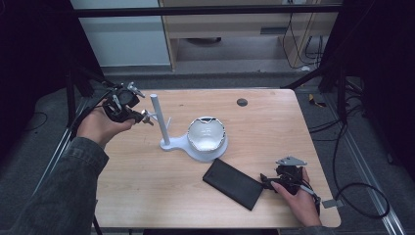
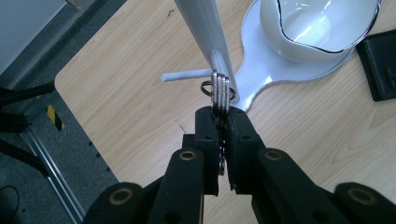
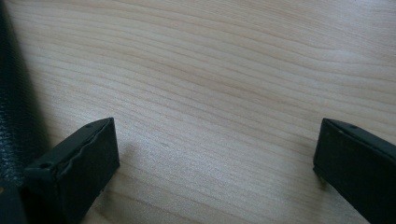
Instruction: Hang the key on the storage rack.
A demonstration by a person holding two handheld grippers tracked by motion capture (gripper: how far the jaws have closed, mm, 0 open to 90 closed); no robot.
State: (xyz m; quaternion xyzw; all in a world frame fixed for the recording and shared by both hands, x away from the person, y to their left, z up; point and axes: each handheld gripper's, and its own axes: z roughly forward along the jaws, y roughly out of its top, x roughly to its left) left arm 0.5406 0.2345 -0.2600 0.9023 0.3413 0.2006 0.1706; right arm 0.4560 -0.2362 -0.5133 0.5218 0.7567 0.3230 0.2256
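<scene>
From the high view, the left gripper (image 1: 142,117) is up by the white stand (image 1: 193,142) on the wooden table (image 1: 274,127). It sits left of the stand's tall post and holds a bunch of keys (image 1: 147,116) close to the small peg on that post. A white bowl (image 1: 206,133) rests on the stand's flat base, right of the post. A black wallet (image 1: 233,183) lies in front of the stand, nearer the person. The right gripper (image 1: 266,182) rests on the table just right of the wallet.

In the left gripper view, the two black jaws are squeezed tight on the keys (image 2: 221,91). The key tops and a dark ring stick out above the jaws, right next to the stand's post (image 2: 205,37) and its little peg.

In the right gripper view, the right gripper (image 3: 215,158) has its jaws spread wide apart with nothing between them but bare table (image 3: 210,70). The wallet's edge (image 3: 14,107) is just beside the left jaw
</scene>
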